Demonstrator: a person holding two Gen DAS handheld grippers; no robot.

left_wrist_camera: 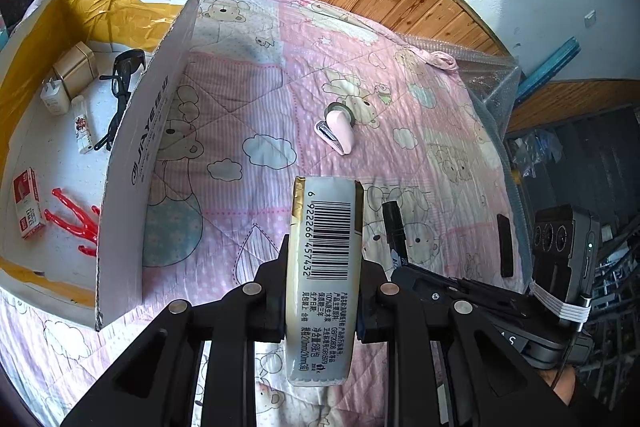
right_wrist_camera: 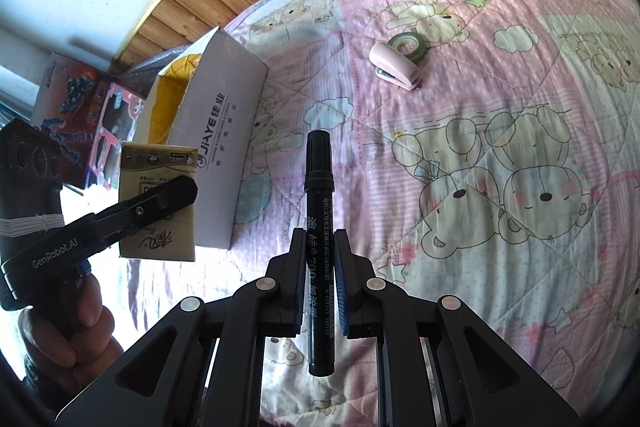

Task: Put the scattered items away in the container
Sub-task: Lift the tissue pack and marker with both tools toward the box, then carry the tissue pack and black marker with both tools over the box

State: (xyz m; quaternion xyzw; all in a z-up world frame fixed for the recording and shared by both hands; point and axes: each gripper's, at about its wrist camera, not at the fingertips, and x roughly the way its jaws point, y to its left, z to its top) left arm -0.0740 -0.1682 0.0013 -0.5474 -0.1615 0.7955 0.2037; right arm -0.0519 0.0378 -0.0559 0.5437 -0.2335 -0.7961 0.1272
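My left gripper (left_wrist_camera: 323,291) is shut on a gold-and-white tissue pack (left_wrist_camera: 326,267), barcode side up, held above the quilt to the right of the white cardboard box (left_wrist_camera: 132,163). My right gripper (right_wrist_camera: 319,279) is shut on a black marker (right_wrist_camera: 319,219) that points forward. From the right wrist view the tissue pack (right_wrist_camera: 158,203) and left gripper (right_wrist_camera: 160,205) hang beside the box (right_wrist_camera: 224,131). A pink stapler (left_wrist_camera: 338,131) (right_wrist_camera: 394,67) and a green tape roll (left_wrist_camera: 340,107) (right_wrist_camera: 408,45) lie together farther out on the quilt.
The box holds sunglasses (left_wrist_camera: 124,79), a charger (left_wrist_camera: 54,95), a small gold tin (left_wrist_camera: 78,67), a lighter (left_wrist_camera: 82,129), a red-white pack (left_wrist_camera: 28,203) and a red plastic piece (left_wrist_camera: 74,219). A dark flat object (left_wrist_camera: 505,245) lies near the bed's right edge. Wooden wall behind.
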